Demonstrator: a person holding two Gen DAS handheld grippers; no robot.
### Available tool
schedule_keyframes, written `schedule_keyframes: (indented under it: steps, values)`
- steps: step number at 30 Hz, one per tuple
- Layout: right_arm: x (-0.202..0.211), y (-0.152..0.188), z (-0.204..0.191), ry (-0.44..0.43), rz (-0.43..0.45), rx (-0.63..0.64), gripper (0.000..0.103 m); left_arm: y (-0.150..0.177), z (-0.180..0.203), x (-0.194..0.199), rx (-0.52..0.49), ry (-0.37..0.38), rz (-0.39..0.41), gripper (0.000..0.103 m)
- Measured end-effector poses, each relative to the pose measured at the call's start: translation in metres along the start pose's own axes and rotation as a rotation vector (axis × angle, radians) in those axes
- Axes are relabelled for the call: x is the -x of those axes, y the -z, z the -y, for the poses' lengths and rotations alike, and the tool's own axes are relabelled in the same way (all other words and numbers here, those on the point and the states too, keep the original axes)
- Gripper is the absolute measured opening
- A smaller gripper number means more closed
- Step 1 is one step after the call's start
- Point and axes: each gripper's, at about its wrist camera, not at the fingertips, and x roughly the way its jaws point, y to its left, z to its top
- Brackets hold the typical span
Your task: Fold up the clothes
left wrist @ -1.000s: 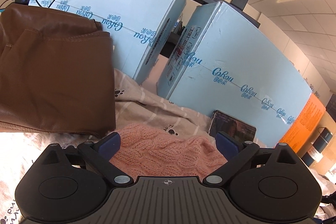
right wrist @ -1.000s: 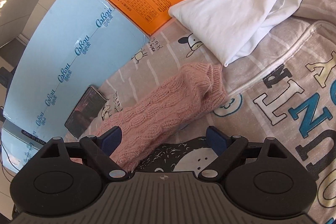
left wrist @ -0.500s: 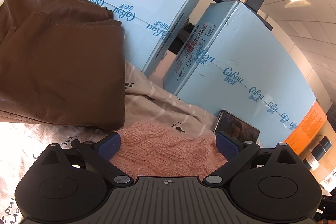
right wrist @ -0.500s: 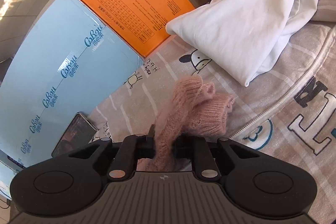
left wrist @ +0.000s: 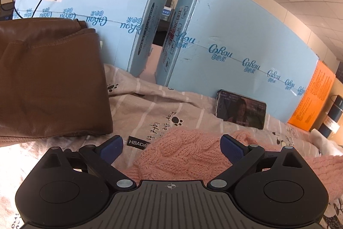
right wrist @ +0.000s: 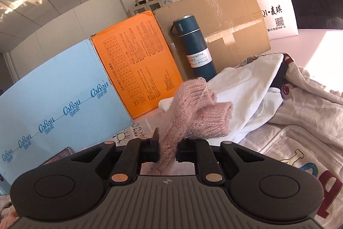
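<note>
Right wrist view: my right gripper [right wrist: 167, 148] has its jaws pinched tight on a sleeve of the pink knit sweater [right wrist: 193, 113], the cuff bunched and standing up off the bedding in front of the fingers. On the left wrist view the rest of that sweater [left wrist: 184, 156] lies flat on the printed bedsheet [left wrist: 150, 104], its cable-knit body spread between the wide-open fingers of my left gripper [left wrist: 171, 144], which grips nothing; whether the blue pads touch the wool I cannot tell.

I judge the fold on this piece to be at its start: one sleeve is gathered and raised, nothing is laid across the body yet, and the second sleeve and the final halving remain. A brown leather garment [left wrist: 49, 83] sits folded just left of the sweater, which I take as one item finished. A white garment [right wrist: 246, 96] and a cream lettered hoodie [right wrist: 300, 143] lie rumpled to the right, apparently waiting.

My right gripper points only slightly downward, toward the orange box [right wrist: 137, 65], the blue vacuum bottle [right wrist: 196, 46] and a cardboard carton [right wrist: 231, 20]. My left gripper tips down more steeply, low over the sweater, facing two pale blue boxes [left wrist: 235, 53] with a phone [left wrist: 241, 108] propped against one.
</note>
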Motion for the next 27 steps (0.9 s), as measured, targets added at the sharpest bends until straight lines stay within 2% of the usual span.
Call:
schedule_keyframes:
  steps: [5,10,13,14,15,16,18,24,27]
  values:
    - [0.0,0.017,-0.036,-0.121,-0.035,0.133,0.012,0.002,0.001,0.0,-0.014,-0.006,0.0,0.099]
    - [-0.003,0.05,-0.082,-0.257,-0.125,0.274,0.013,0.001,-0.002,-0.001,0.002,-0.009,-0.002,0.099]
    - [-0.001,0.069,-0.104,-0.305,-0.152,0.366,0.024,0.001,-0.002,-0.001,0.0,-0.002,-0.003,0.099]
    - [0.0,0.074,-0.11,-0.322,-0.159,0.394,0.039,0.001,-0.001,-0.001,0.0,-0.002,-0.003,0.099]
    - [0.001,0.079,-0.113,-0.346,-0.163,0.415,0.045,0.001,-0.002,-0.001,-0.001,-0.003,-0.003,0.099]
    - [0.003,0.082,-0.117,-0.369,-0.172,0.436,0.045,0.001,-0.002,-0.001,0.0,-0.002,-0.002,0.099]
    - [0.006,0.088,-0.124,-0.412,-0.19,0.476,0.054,0.002,-0.002,-0.001,0.001,-0.001,-0.001,0.099]
    - [0.023,0.108,-0.138,-0.489,-0.214,0.573,0.062,0.002,-0.001,-0.002,-0.004,0.0,-0.003,0.099]
    - [0.023,0.114,-0.142,-0.538,-0.266,0.579,0.068,0.002,-0.001,-0.002,-0.006,-0.001,-0.007,0.099]
